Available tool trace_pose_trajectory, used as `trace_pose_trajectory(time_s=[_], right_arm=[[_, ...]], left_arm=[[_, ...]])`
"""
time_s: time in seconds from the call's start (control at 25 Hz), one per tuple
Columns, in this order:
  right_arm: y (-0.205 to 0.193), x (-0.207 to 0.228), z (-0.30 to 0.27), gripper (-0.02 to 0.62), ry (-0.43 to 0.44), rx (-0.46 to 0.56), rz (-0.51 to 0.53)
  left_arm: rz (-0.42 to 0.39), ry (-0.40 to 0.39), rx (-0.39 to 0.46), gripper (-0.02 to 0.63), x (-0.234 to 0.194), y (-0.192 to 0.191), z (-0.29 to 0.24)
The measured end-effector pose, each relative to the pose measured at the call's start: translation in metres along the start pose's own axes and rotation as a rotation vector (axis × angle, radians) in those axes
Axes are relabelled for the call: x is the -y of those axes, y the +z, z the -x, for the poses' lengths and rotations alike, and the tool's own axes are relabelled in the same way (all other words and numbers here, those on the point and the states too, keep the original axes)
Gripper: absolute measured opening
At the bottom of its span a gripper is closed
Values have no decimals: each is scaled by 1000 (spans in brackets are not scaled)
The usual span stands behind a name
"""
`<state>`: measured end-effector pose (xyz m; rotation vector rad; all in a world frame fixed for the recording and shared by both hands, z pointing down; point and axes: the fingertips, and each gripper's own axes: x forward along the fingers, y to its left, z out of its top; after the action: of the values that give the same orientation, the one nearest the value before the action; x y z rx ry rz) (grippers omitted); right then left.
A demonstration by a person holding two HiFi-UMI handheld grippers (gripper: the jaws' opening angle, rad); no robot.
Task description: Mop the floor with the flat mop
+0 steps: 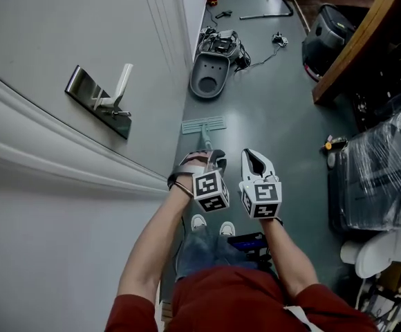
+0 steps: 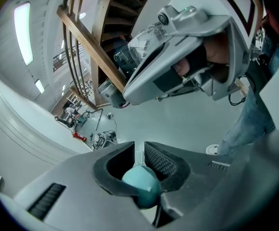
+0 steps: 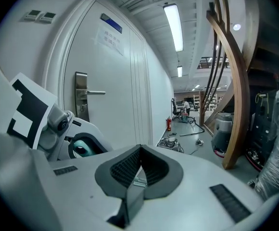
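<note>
The flat mop's pale teal head (image 1: 204, 124) lies on the grey floor near the door. Its thin handle (image 1: 205, 142) rises to my left gripper (image 1: 204, 160), which is shut on the handle's rounded teal top (image 2: 140, 184). In the left gripper view the pads (image 2: 159, 163) close around that top, and the mop head shows far below. My right gripper (image 1: 257, 160) hangs beside the left one, apart from the handle. Its jaws (image 3: 139, 170) meet with nothing between them. The teal handle end (image 3: 84, 148) shows inside the left gripper at the left of the right gripper view.
A white door with a metal lever handle (image 1: 107, 101) fills the left side. A grey machine base (image 1: 213, 71) with cables lies beyond the mop head. A wooden stair rail (image 1: 356, 43), a black appliance (image 1: 328, 30) and a plastic-wrapped unit (image 1: 384, 161) stand at the right. My white shoes (image 1: 211, 224) are below.
</note>
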<state>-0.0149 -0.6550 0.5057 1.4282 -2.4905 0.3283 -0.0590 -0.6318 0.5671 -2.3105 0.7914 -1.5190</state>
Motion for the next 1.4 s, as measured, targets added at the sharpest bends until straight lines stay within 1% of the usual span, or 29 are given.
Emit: trace_pose_trajectory(time_s=[0.16,0.36,0.52,0.68,0.88,1.16,1.4], right_arm=[[-4,15,18,17,-8,6,-6],[-14,28,42,17,-13,7,-18],[-20,27,62,17,-13,8,-24],[-27,15,82,17,-21,7,-20],[-35,-8,111,17,-40,9,-3],[-44,-68,164,17,-55,22,19],[-58,-112,217,17,-71,38,18]], left_arm=[[-15,4,-41,69,15,7,-5],[-18,-1,-61,72,40,19,0],[-24,-6,-71,72,56,25,9],[-28,-7,-75,74,73,24,24],[-33,-6,-67,75,100,12,48],[-41,-20,-49,75,149,-4,96],[-25,-28,-29,75,195,-11,135]])
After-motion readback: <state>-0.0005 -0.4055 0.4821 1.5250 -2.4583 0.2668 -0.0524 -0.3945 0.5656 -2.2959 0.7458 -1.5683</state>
